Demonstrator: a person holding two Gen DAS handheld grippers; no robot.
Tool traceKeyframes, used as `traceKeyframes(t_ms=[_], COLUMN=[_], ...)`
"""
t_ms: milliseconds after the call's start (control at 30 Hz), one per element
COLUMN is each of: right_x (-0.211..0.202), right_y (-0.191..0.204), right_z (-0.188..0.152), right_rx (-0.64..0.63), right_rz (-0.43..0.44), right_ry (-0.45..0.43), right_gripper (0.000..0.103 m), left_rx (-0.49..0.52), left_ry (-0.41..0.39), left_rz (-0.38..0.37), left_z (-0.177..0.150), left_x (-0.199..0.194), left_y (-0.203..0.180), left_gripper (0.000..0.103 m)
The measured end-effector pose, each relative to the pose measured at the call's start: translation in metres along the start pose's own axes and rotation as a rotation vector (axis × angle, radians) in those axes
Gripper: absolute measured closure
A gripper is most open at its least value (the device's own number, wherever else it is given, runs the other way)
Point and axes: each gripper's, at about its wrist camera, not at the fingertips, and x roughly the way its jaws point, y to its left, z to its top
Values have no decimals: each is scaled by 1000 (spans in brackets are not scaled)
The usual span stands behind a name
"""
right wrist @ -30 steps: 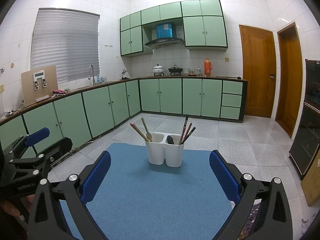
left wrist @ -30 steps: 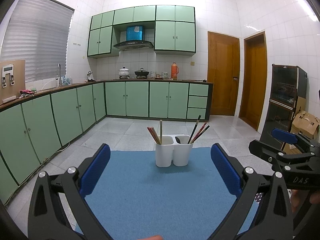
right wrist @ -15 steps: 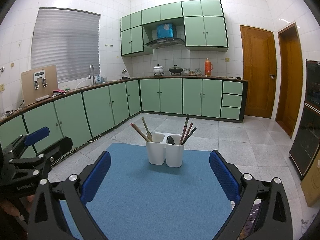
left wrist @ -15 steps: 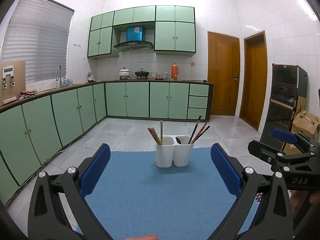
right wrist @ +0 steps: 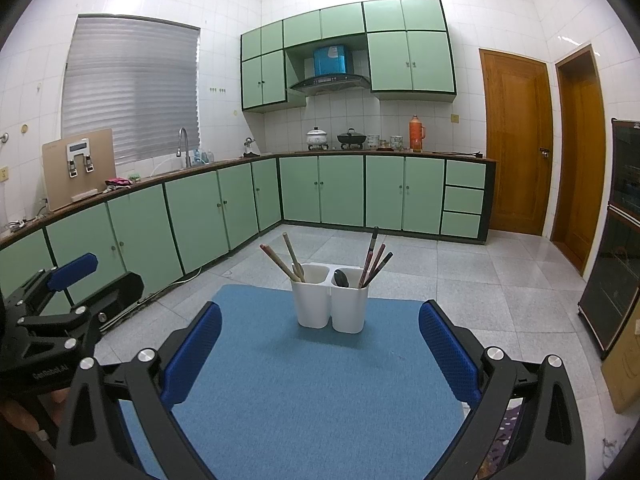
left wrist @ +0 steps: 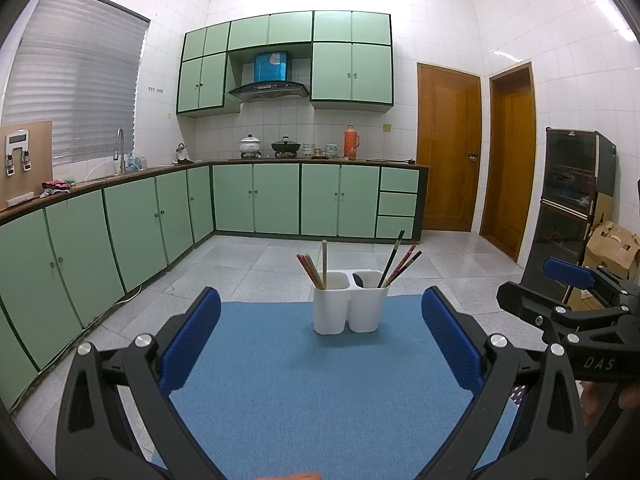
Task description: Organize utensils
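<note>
at the far end of the blue desk [left wrist: 304, 392] stands the white holder [left wrist: 349, 304] of thin, stiff, slippery chopsticks [left wrist: 398, 262]; pinch their upper shafts. your left claw [left wrist: 320, 336] and right claw [right wrist: 320, 340] hang spread, empty.

open mat [left wrist: 320, 380] before utensil holder [left wrist: 350, 306]

Home kitchen. Pale green base cabinets [right wrist: 344, 190] run in an L under a dark counter; matching wall cabinets [right wrist: 408, 60] above. Range hood [right wrist: 330, 80] over a stove carrying a white pot [right wrist: 317, 137] and a black wok [right wrist: 352, 138]. Sink tap [right wrist: 182, 146] below a blinded window [right wrist: 132, 108]. White tiled walls, grey tiled floor, two wooden doors [right wrist: 514, 144].
</note>
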Motion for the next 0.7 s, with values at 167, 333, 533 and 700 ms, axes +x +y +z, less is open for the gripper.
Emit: traceKeyframes(t_ms=[167, 333, 533, 700], right_x=[1, 1, 0, -1], right_y=[0, -3, -3, -2], right_z=[-1, -3, -3, -2], right_rx=[1, 2, 3, 3], right_rz=[1, 0, 0, 0], right_ry=[5, 6, 7, 8], right_gripper=[6, 6, 6, 6], left_rx=[-3, -6, -9, -11], left_ry=[3, 2, 10, 11], left_rz=[3, 10, 8, 12], left_z=[0, -1, -2, -2], left_x=[1, 3, 5, 7], left_y=[0, -2, -3, -3], left_gripper=[6, 6, 6, 6])
